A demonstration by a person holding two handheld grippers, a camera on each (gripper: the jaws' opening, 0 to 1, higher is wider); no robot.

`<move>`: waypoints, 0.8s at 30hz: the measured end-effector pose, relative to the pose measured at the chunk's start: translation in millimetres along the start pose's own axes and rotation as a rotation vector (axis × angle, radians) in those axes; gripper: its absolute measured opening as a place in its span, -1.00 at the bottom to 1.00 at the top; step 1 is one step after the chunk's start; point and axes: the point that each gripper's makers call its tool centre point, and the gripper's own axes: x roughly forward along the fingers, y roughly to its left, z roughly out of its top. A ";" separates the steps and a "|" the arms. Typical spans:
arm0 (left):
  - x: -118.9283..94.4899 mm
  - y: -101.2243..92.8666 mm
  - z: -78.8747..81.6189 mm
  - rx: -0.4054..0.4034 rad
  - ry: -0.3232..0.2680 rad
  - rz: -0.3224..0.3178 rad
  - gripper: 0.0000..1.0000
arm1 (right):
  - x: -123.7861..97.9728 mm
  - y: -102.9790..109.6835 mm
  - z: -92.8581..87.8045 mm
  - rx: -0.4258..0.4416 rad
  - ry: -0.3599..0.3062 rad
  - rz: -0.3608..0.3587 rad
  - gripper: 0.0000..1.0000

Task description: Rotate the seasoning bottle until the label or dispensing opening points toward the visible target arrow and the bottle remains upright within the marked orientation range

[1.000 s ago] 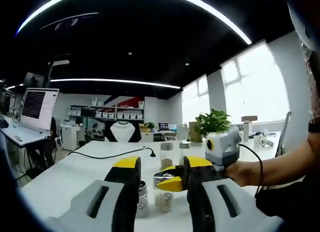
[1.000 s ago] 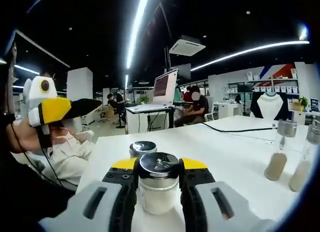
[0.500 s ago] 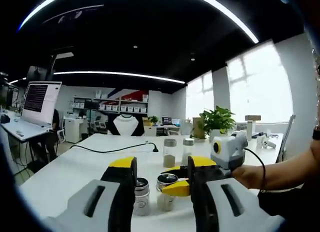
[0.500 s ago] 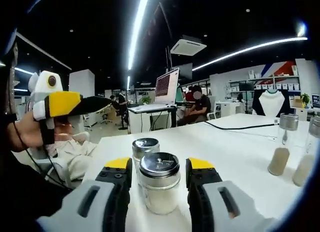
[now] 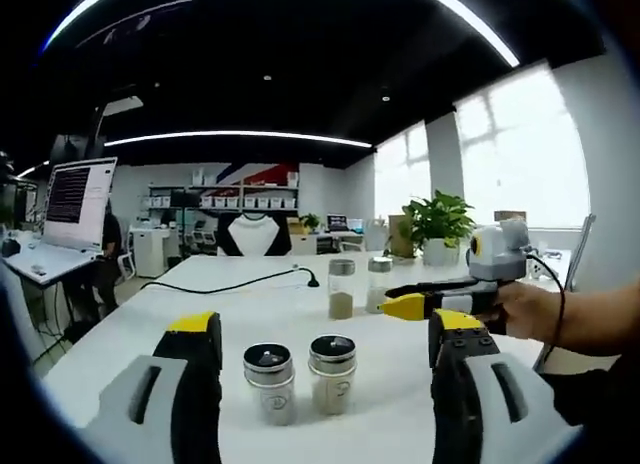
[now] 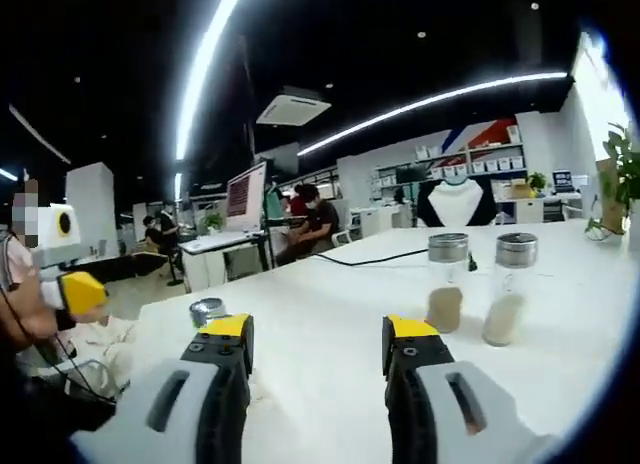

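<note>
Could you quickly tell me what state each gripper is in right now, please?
Left gripper: open, holding nothing; two short metal-capped glass seasoning jars stand apart between its jaws.
Right gripper: open, holding nothing.

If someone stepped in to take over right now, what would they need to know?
Left claw: open, holding nothing, looking at two short seasoning bottles standing upright side by side on the white table.
Right claw: open and holding nothing, facing two taller bottles farther along the table.
Done: cannot tell from these views; no target arrow shows, so the heading can't be checked.
Left: find the arrow, check the bottle's orientation, re-grip and turn if needed.
</note>
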 end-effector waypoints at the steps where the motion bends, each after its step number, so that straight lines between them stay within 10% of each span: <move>1: 0.6 0.7 -1.7 0.000 0.005 0.001 0.83 | 2.5 -11.1 3.8 -0.001 -0.009 -0.031 0.01; 14: 0.8 14.7 -26.1 -0.015 0.072 0.018 0.89 | 71.6 -86.3 20.7 -0.083 0.031 -0.204 0.01; 24: 1.8 18.6 -38.8 -0.013 0.114 0.025 0.99 | 103.6 -104.7 22.1 -0.169 0.071 -0.278 0.06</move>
